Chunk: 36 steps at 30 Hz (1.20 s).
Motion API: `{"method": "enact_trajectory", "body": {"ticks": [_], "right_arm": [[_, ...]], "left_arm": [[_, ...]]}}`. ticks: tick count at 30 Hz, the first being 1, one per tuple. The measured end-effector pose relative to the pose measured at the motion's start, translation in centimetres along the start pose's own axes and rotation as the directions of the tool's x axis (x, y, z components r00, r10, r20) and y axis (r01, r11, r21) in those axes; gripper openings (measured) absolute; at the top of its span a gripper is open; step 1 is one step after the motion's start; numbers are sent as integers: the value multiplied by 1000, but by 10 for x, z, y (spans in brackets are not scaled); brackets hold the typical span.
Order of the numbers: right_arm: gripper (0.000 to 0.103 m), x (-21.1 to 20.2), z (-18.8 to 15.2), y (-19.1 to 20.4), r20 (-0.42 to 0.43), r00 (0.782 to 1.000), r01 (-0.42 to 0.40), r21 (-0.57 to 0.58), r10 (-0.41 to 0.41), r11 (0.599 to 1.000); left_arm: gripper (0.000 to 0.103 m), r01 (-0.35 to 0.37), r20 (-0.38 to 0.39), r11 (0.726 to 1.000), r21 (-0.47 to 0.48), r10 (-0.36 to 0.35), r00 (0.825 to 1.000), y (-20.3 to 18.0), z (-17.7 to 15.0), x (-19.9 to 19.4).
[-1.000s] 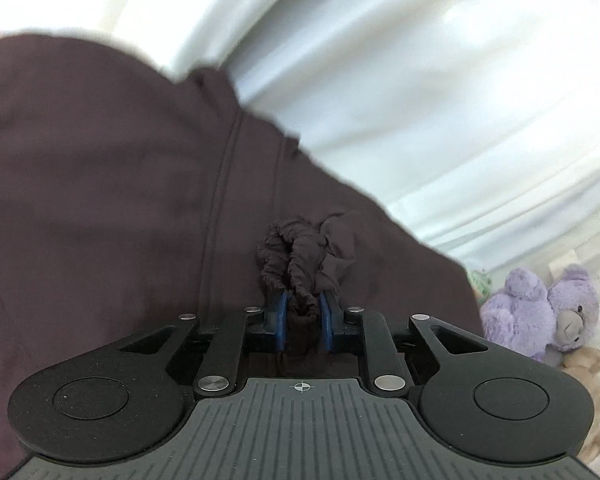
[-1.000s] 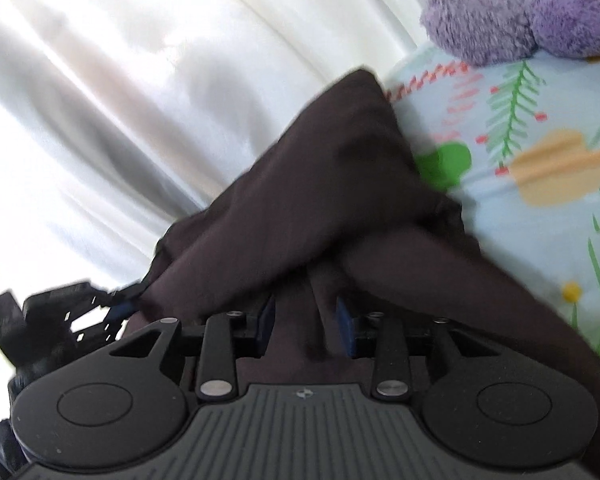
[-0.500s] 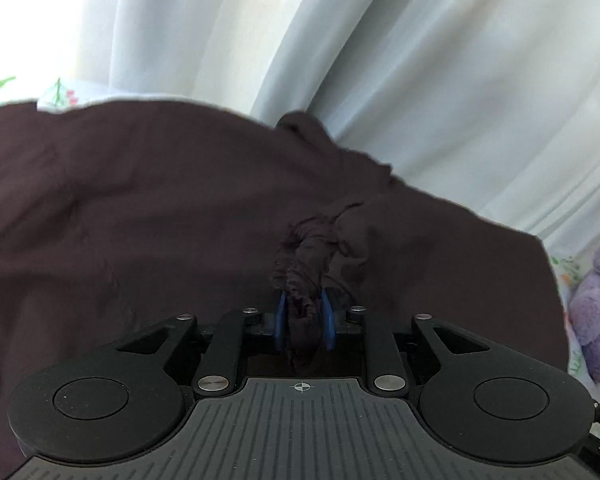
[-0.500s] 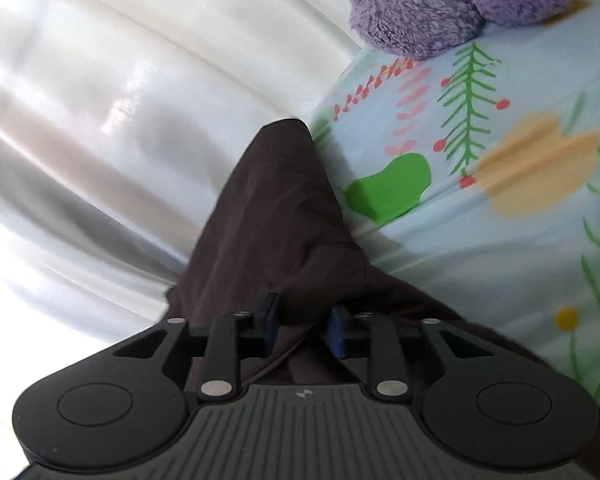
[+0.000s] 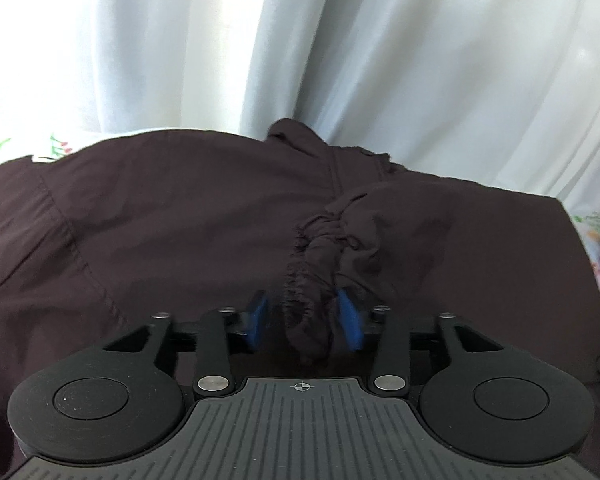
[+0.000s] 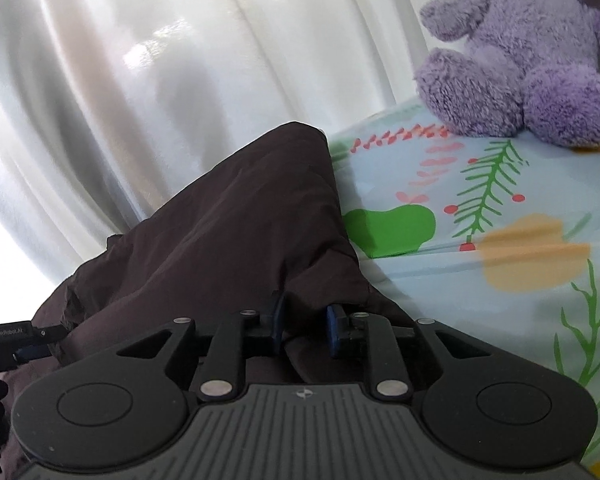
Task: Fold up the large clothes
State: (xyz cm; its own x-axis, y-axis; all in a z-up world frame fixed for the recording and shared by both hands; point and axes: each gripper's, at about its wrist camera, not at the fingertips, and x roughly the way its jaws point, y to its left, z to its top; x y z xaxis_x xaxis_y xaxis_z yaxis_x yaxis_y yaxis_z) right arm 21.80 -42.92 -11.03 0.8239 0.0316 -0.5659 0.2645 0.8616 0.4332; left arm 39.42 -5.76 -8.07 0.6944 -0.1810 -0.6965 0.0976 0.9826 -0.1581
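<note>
Hanging across each frame's top, a curtain [image 5: 420, 60] bounds the far edge. Printed sheet [image 6: 500, 240] lies bare at right, toy [image 6: 520, 52] upper right. Garment [image 5: 180, 220] fills mid-frame. Left gripper [image 5: 304, 320] jaws are opening, gathered hem [image 5: 312, 264] loose between. Right gripper [image 6: 302, 326] narrowly pinches a fold.

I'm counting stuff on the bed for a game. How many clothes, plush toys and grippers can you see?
Dark brown garment: 1
Purple plush toy: 1
Grippers: 2, the left gripper and the right gripper
Total: 4
</note>
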Motion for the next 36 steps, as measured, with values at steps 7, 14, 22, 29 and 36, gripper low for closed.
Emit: {"method": "enact_trajectory", "body": {"ticks": [7,14,22,29,36], "right_arm": [[32,-24,10,3,-32,999,23,6,-23,1000],[22,-23,38,36,55,998,19,-146,-11,989],[15,64,22,80,14,998,60,-381,-59,923],[6,79,15,72,39,994,106,-460,-99,881],[8,81,17,67,34,997,76,-441,-68,894]], "left_arm": [[80,7,33,997,-73,-4,999,20,-9,-7],[79,-5,131,993,-117,21,991,27,9,-46],[78,8,49,1000,16,-9,999,-40,8,7],[102,-60,23,998,32,60,998,-27,0,51],[103,-41,38,999,27,40,998,-16,-11,37]]}}
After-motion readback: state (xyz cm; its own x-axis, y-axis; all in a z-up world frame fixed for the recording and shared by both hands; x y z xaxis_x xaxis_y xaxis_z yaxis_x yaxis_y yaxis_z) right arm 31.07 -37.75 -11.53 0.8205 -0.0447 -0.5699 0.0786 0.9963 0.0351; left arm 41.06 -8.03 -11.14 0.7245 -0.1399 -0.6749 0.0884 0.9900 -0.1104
